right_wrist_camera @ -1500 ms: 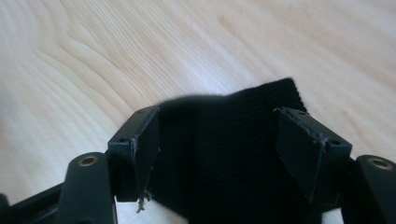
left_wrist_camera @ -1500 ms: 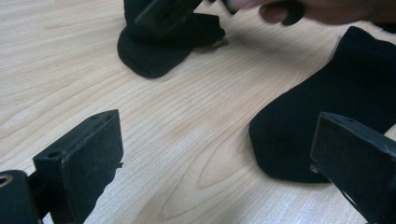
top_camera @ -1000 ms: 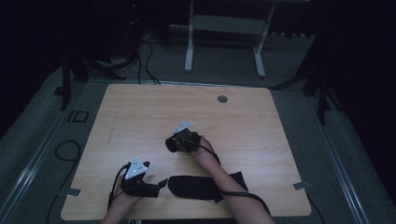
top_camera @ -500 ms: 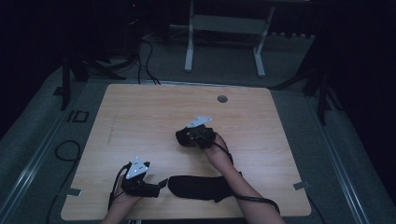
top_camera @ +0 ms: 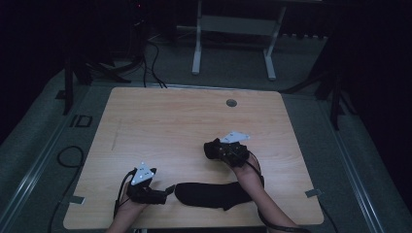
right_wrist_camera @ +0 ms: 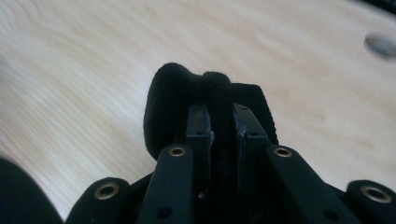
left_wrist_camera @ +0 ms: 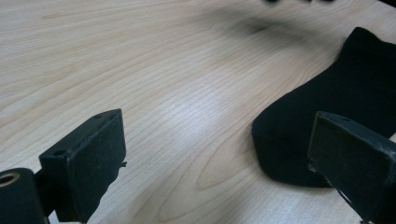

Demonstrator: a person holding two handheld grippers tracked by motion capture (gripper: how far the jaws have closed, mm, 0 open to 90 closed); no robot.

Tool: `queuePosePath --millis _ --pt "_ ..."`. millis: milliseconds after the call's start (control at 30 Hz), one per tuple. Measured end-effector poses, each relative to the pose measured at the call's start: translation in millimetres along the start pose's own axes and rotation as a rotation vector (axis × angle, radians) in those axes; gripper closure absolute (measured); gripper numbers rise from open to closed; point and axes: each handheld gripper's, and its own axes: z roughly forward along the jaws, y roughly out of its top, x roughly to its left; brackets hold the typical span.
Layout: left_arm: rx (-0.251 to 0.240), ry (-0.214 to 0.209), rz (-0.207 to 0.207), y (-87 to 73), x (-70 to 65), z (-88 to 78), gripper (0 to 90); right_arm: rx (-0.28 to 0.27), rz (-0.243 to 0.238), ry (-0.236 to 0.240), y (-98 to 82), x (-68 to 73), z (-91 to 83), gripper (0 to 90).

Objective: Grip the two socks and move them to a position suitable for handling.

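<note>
The right gripper (top_camera: 212, 149) pinches a bunched black sock (right_wrist_camera: 219, 100) and holds it over the middle of the table (top_camera: 160, 121), likely to lay it out. A second sock (top_camera: 214, 194) lies flat near the front edge; the left gripper (top_camera: 167, 190), jaws spread, waits at its toe.

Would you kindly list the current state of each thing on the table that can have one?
Left hand-held gripper: open, nothing between its jaws, at the toe of the flat sock.
Right hand-held gripper: shut on the bunched sock.
Flat sock: lying flat on the table near its front edge, not gripped.
Bunched sock: crumpled, pinched between the jaws.
Table: bare light wood.
</note>
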Motion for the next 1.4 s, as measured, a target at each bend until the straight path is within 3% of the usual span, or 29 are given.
queuePosePath --millis 133,300,467,567,667,733,833,900,1033,1167,1267,1333,1400 --pt "0.009 0.003 0.01 0.0 -2.0 2.1 4.9 0.046 0.02 -0.013 -19.1 2.5 11.8 79.1" --pt "0.006 -0.002 0.012 0.2 -1.5 2.8 6.2 0.097 0.016 0.021 -32.4 6.2 28.8 77.6" --pt "0.023 -0.026 0.023 2.1 -4.0 7.1 7.6 0.085 0.015 0.014 -34.1 8.7 30.2 74.7" --pt "0.022 -0.032 0.027 7.2 -5.0 10.4 11.0 0.092 0.037 0.053 -31.9 5.3 27.7 63.4" --pt "0.017 -0.057 0.021 15.7 -3.6 13.7 14.4 0.06 0.056 0.08 -27.7 -0.8 17.1 50.0" --pt "0.021 -0.055 0.027 23.0 -3.2 17.5 15.8 0.024 0.077 0.077 -23.2 -9.5 7.0 48.8" --pt "0.055 -0.05 0.075 35.8 -6.7 28.5 15.9 -0.013 0.109 0.076 -13.8 -26.0 -7.6 47.8" --pt "0.073 -0.076 0.083 45.1 -9.3 38.9 16.1 -0.023 0.125 0.083 -8.7 -35.7 -12.8 47.9" --pt "0.123 -0.103 0.112 61.9 -14.5 64.4 20.7 -0.002 0.135 0.103 -5.6 -44.7 -9.4 48.4" --pt "0.162 -0.132 0.14 75.0 -19.0 88.6 23.7 0.059 0.152 0.144 -14.0 -45.5 6.0 49.5" --pt "0.194 -0.121 0.175 81.8 -21.5 105.4 28.0 0.098 0.13 0.154 -23.2 -41.8 15.3 51.0" --pt "0.209 -0.102 0.213 84.4 -22.3 114.7 30.1 0.122 0.123 0.148 -28.0 -39.8 20.9 55.5" --pt "0.229 -0.101 0.225 86.2 -22.1 121.9 32.9 0.141 0.099 0.14 -31.4 -38.0 25.1 60.6"
